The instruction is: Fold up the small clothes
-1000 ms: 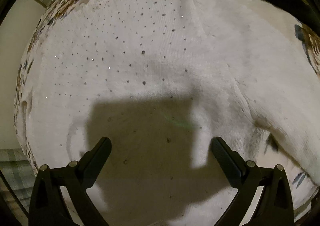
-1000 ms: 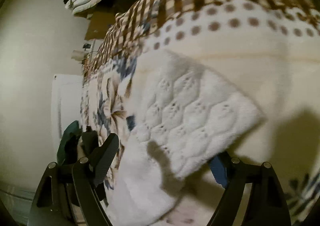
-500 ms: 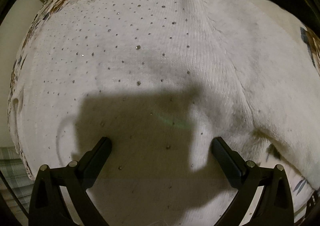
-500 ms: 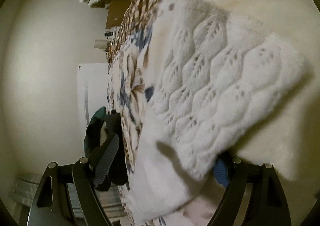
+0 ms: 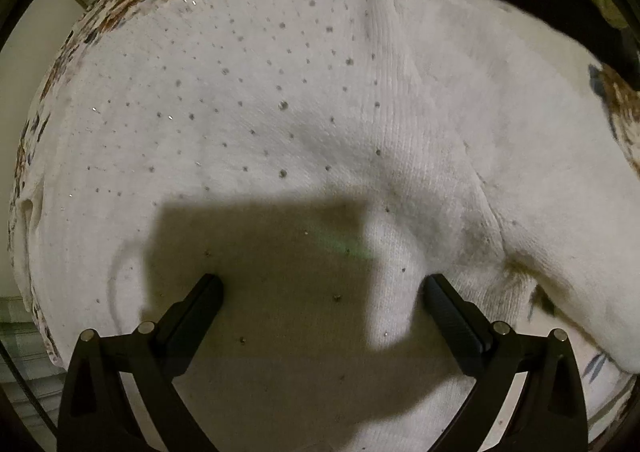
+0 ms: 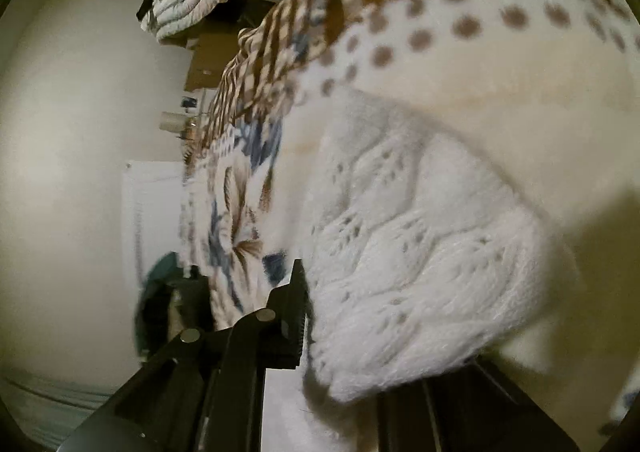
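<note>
A white knit sweater [image 5: 304, 124] dotted with small studs lies spread on the bed and fills the left wrist view. My left gripper [image 5: 320, 292] is open and hovers just above its body, casting a shadow on it. Its sleeve runs off to the right [image 5: 560, 252]. In the right wrist view the lacy knit cuff of the sleeve [image 6: 420, 252] sits between the fingers of my right gripper [image 6: 384, 336], which is shut on it. The left finger [image 6: 294, 316] presses against the cloth; the right finger is hidden under the cuff.
A floral bedsheet [image 6: 236, 220] covers the bed. A dotted cream blanket [image 6: 460, 64] and a brown checked blanket [image 6: 304, 12] lie behind the sleeve. A pile of clothes [image 6: 192, 0] sits by the wall. The bed edge shows at the left [image 5: 36, 156].
My right gripper has closed on the sleeve cuff; its left finger moved in against the cloth. The left gripper has pulled back slightly and stays open.
</note>
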Motion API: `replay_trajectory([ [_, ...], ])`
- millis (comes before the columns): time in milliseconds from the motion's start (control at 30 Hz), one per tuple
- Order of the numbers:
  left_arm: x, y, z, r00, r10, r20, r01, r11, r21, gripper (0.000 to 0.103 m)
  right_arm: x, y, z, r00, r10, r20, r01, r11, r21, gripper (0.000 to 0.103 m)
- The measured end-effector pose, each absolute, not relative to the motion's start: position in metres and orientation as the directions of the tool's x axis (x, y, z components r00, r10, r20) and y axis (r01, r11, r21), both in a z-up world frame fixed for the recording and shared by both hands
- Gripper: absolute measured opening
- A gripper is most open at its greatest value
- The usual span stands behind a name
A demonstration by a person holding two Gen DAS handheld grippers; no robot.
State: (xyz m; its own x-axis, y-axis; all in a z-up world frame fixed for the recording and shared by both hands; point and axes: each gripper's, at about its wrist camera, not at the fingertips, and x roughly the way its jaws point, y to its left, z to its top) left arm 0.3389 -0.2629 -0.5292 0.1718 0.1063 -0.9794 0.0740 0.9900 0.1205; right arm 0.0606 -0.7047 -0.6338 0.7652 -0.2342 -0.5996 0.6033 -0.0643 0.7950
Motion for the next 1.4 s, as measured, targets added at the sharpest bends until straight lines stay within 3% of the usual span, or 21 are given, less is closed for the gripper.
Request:
replay_trajectory([
  [100,0.341,-0.25,-0.517,0.2,0.092,-0.975,0.069,0.992,0.108,0.103,0.079,-0.698,-0.594,0.725,-0.246,-0.644,0.671,0.036,0.741,0.01],
  [267,0.352,-0.199,-0.499,0.217,0.093,-0.972,0.005,0.995,0.096,0.103,0.138,-0.657,-0.513,0.736,-0.218,-0.641,0.677,0.245,0.694,0.009],
  [433,0.363,-0.116,-0.488,0.197,0.109,-0.974,-0.09,0.992,0.093,0.103,0.242,-0.555,-0.44,0.752,-0.121,-0.648,0.613,0.491,0.619,0.009],
  [567,0.362,-0.033,-0.482,0.192,0.14,-0.971,-0.182,0.978,0.105,0.103,0.325,-0.439,-0.425,0.74,0.01,-0.672,0.505,0.653,0.565,0.009],
  [833,0.329,0.112,-0.486,0.138,0.245,-0.96,-0.38,0.908,0.177,0.103,0.461,-0.18,-0.489,0.587,0.241,-0.773,0.247,0.856,0.455,0.009],
  [1033,0.298,0.183,-0.489,0.099,0.28,-0.955,-0.486,0.851,0.199,0.103,0.5,-0.046,-0.562,0.449,0.233,-0.863,0.137,0.936,0.324,0.009],
  [1233,0.281,0.22,-0.497,0.071,0.273,-0.959,-0.55,0.813,0.191,0.103,0.505,0.007,-0.593,0.387,0.185,-0.903,0.082,0.969,0.233,0.01],
  [1300,0.278,0.227,-0.498,0.064,0.263,-0.963,-0.568,0.803,0.181,0.103,0.501,0.012,-0.595,0.339,0.211,-0.917,0.082,0.964,0.253,0.013],
  [1333,0.276,0.232,-0.499,0.065,0.257,-0.964,-0.581,0.795,0.172,0.103,0.501,0.011,-0.596,0.318,0.242,-0.917,0.085,0.956,0.282,0.024],
  [1367,0.275,0.235,-0.498,0.068,0.254,-0.965,-0.591,0.789,0.166,0.103,0.499,0.009,-0.592,0.296,0.302,-0.906,0.076,0.938,0.338,0.047],
  [1400,0.273,0.238,-0.497,0.07,0.251,-0.965,-0.601,0.783,0.16,0.103,0.497,0.005,-0.587,0.276,0.369,-0.888,0.07,0.913,0.401,0.057],
])
